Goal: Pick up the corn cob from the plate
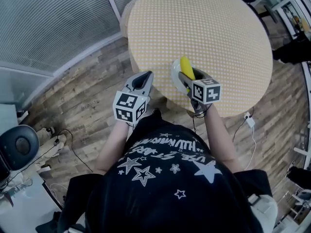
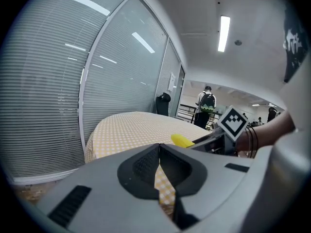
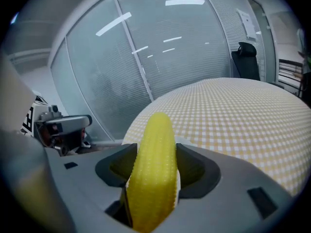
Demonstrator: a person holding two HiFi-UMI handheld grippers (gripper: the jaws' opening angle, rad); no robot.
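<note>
Pickup looks basically done: the right gripper [image 1: 186,77] is clamped on the corn cob [image 3: 153,166], seemingly just above the plate [image 1: 174,73] at the table's [image 1: 209,28] near edge, while the left gripper's [image 1: 141,81] jaws sit closed and empty.

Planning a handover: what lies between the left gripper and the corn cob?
Only bare checked tablecloth and the rim of the white plate separate the left gripper from the corn cob, in the head view.

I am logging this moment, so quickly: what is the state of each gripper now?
Left gripper: closed, holding nothing.
Right gripper: closed on the corn cob.
</note>
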